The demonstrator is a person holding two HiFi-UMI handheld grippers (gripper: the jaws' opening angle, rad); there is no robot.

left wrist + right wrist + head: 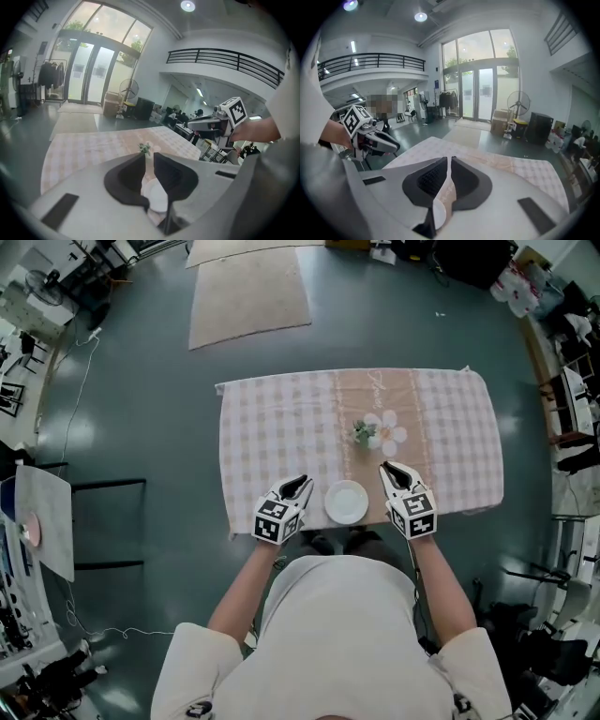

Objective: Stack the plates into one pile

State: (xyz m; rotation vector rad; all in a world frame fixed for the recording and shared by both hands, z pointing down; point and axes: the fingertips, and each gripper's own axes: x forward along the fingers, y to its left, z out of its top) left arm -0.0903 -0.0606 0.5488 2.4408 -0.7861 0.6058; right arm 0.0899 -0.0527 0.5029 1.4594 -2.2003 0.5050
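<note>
- Plate [346, 502], white, lies at the near edge of the table [272, 427], between both hand-held grippers and apart from each.
- Left hand-held gripper [302, 482] [148, 154], just left of the plate: jaws narrowly spread, empty.
- Right hand-held gripper [386, 467] [450, 159], just right of it: jaws pressed together, empty.
- Flowers [366, 433] stand mid-table.
- Rug [248, 292] lies on the floor beyond.

White plate [346, 502] on pink-and-white checked tablecloth [272, 427]; tan stripe [375, 399] down its middle; grey-green floor [141, 409] around the tablecloth.
</note>
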